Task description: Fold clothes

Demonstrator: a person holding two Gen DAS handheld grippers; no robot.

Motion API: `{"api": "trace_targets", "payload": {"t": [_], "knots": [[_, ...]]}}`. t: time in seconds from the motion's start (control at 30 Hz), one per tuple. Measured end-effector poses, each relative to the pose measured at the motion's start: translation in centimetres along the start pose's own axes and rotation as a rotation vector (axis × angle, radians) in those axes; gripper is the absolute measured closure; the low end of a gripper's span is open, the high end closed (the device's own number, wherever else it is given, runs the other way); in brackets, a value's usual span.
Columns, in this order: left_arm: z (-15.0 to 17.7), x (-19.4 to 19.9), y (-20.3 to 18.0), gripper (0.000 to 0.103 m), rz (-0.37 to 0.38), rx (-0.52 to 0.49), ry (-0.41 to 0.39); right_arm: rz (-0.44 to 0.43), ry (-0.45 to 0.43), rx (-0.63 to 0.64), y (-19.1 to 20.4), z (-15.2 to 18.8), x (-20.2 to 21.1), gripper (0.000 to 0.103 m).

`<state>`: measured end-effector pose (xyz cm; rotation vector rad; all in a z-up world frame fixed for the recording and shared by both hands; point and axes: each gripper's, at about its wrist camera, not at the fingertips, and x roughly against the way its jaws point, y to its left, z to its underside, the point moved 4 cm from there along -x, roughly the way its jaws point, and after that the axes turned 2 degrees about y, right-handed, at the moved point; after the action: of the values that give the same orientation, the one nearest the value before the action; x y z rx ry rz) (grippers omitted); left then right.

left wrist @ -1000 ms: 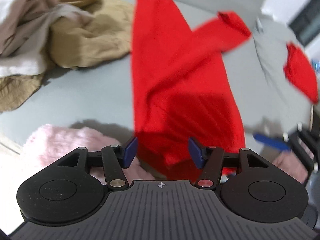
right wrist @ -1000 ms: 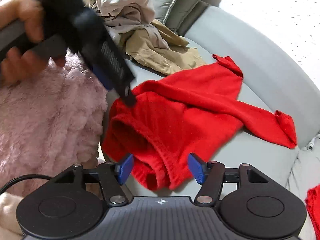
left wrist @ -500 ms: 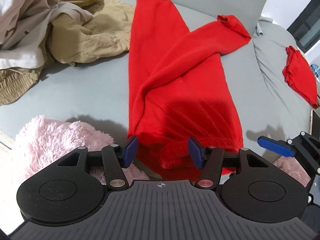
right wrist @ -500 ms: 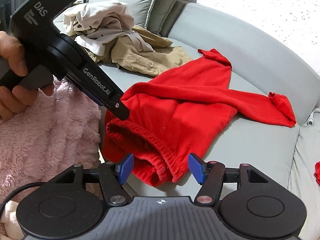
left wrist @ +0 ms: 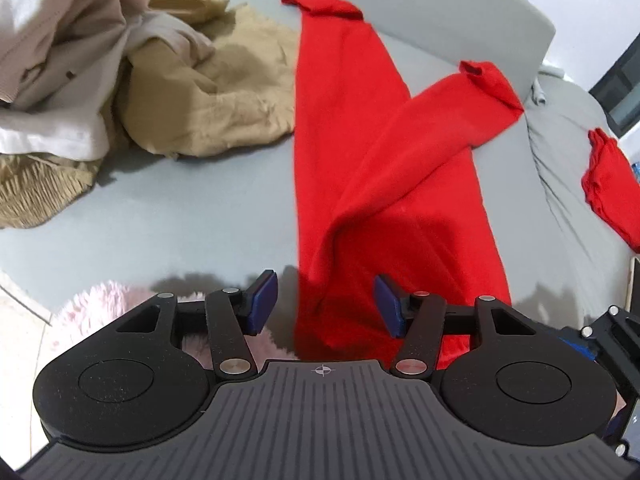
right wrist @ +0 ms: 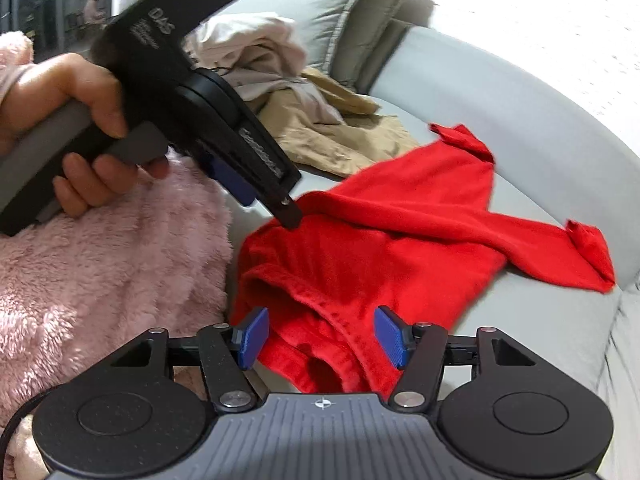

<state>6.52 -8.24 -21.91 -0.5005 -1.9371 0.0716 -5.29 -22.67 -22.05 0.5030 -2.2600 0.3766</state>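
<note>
Red trousers [left wrist: 360,168] lie on the grey sofa [left wrist: 180,208], legs spread away from me, waistband nearest. My left gripper [left wrist: 325,304] is open, its blue pads on either side of the left part of the waistband, just above it. My right gripper [right wrist: 322,336] is open over the gaping waistband [right wrist: 320,320] at its right part. In the right wrist view the left gripper [right wrist: 264,196] reaches in from the left, its tip at the cloth's edge.
A heap of beige and white clothes [left wrist: 120,80] lies at the back left of the sofa. A folded red garment [left wrist: 608,184] lies at the far right. Pink fluffy fabric [right wrist: 100,264] covers the near left. Grey cushions [right wrist: 340,20] stand behind.
Both grippers have come closer to the waistband, the left one shifting left along it. Both stay open. The trousers have not moved.
</note>
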Motion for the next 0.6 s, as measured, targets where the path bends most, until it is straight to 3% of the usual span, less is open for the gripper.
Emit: {"api": "trace_targets", "payload": {"t": [0.2,0.43,0.6], "knots": [[0.0,0.0,0.1,0.044,0.004,0.008,-0.006,-0.052,0.024,0.145,2.5,-1.5,-3.0,0.045],[0.1,0.0,0.3,0.044,0.006,0.013,-0.009,-0.018,0.071,0.321,4.3,-1.7,-5.6,0.061],[0.1,0.0,0.3,0.044,0.008,0.011,-0.010,0.000,0.043,0.287,4.0,-1.9,-5.1,0.074]]}}
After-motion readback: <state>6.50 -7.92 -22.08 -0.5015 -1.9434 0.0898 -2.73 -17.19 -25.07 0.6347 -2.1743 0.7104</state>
